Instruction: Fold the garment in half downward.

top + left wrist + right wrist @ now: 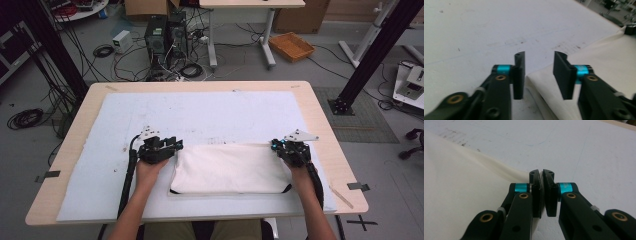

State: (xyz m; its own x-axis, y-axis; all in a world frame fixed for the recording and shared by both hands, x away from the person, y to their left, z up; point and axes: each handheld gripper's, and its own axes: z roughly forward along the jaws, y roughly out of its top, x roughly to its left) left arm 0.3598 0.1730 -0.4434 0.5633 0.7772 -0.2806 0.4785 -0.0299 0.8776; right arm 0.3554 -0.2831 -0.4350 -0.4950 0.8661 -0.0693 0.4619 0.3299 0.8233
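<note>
A wooden table (320, 115) carries a white mat (200, 112) that covers most of its top, leaving bare wood along the left, right and far edges. Much of the mat's far half lies open. On the near half, centred, rests a folded cream cloth (230, 170), dark trim showing at its near corners. The left gripper (176, 145) sits at the cloth's far left corner, jaws parted, the corner between them unpinched. The right gripper (276, 145) is at the far right corner, jaws almost together, a slim gap showing, beside the cloth's edge.
</note>
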